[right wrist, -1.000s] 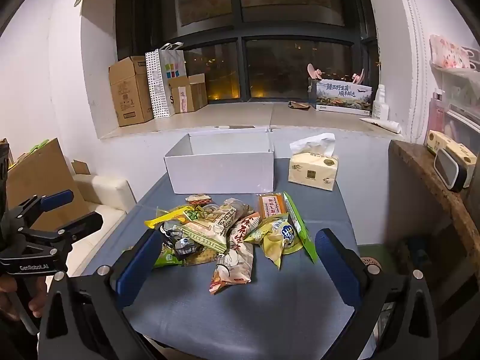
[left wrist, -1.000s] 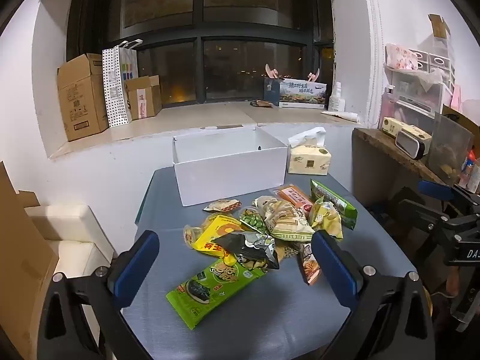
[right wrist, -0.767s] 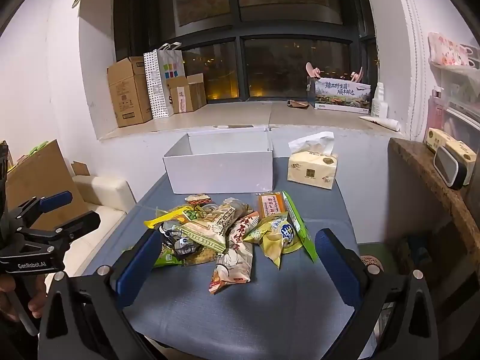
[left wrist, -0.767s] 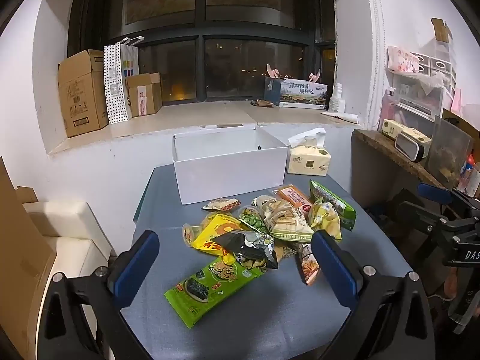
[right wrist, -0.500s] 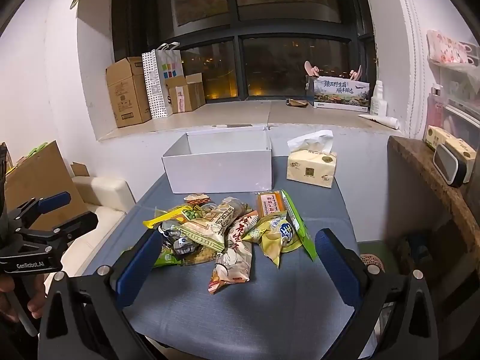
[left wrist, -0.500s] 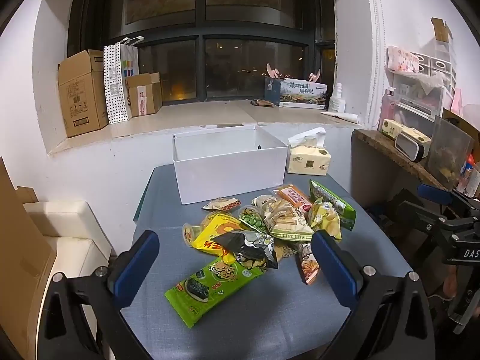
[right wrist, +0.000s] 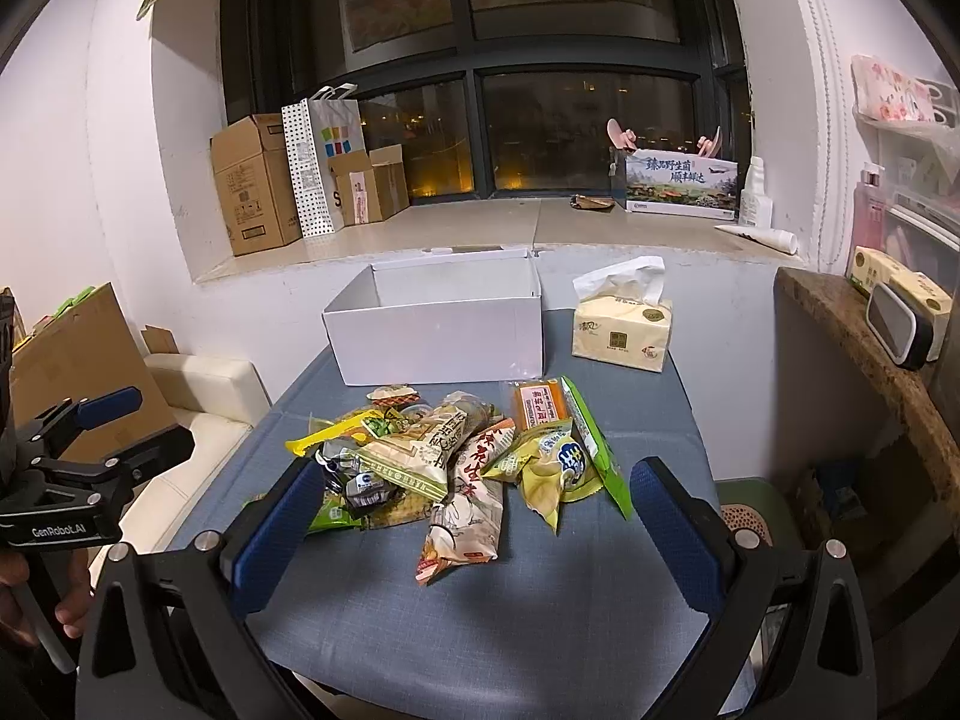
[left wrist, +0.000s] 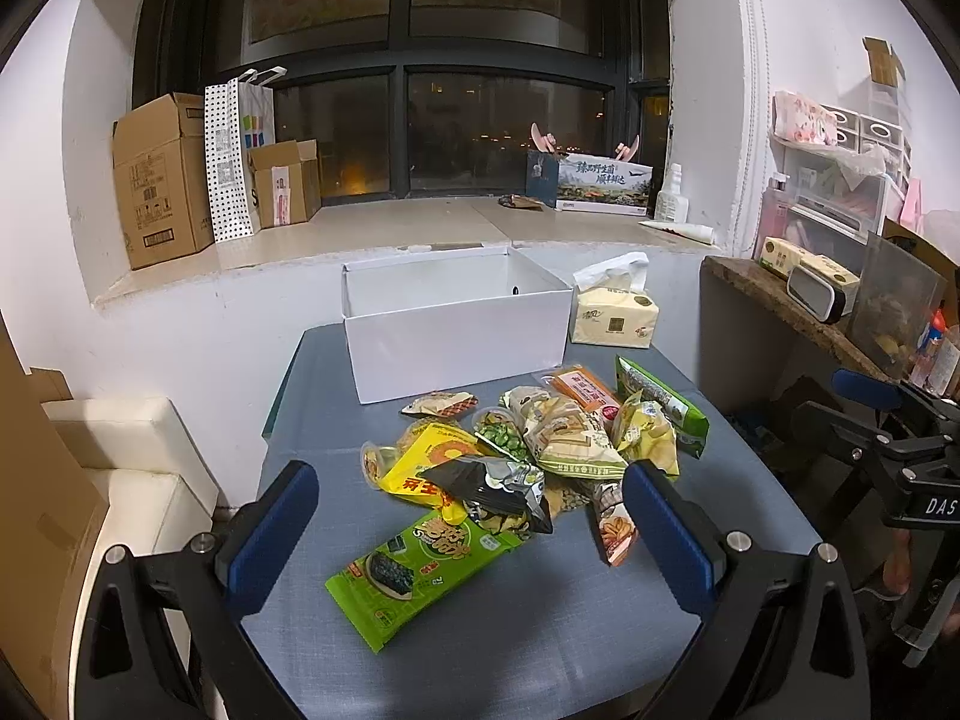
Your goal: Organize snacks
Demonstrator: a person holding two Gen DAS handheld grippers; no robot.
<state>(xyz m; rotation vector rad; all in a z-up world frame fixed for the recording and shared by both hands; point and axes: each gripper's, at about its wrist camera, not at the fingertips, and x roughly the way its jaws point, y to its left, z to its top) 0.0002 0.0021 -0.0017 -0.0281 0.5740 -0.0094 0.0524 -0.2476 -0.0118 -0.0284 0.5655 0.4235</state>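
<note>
A pile of snack packets (left wrist: 528,450) lies on the blue-grey table (left wrist: 540,630), also in the right wrist view (right wrist: 456,462). It includes a green seaweed packet (left wrist: 420,570), a black packet (left wrist: 492,483), a yellow packet (left wrist: 429,462) and an orange packet (right wrist: 537,405). An open white box (left wrist: 456,342) stands empty behind the pile; it also shows in the right wrist view (right wrist: 438,330). My left gripper (left wrist: 471,534) is open and empty, held above the near table edge. My right gripper (right wrist: 474,534) is open and empty, likewise short of the pile.
A tissue pack (left wrist: 613,318) stands right of the box. Cardboard boxes (left wrist: 159,186) and a paper bag (left wrist: 237,162) sit on the window ledge. A wooden shelf (right wrist: 870,360) with small items is at the right. A white seat (left wrist: 132,480) is left of the table.
Both views shift only slightly; the grippers stay open and hover in nearly the same place. The snacks and box have not moved.
</note>
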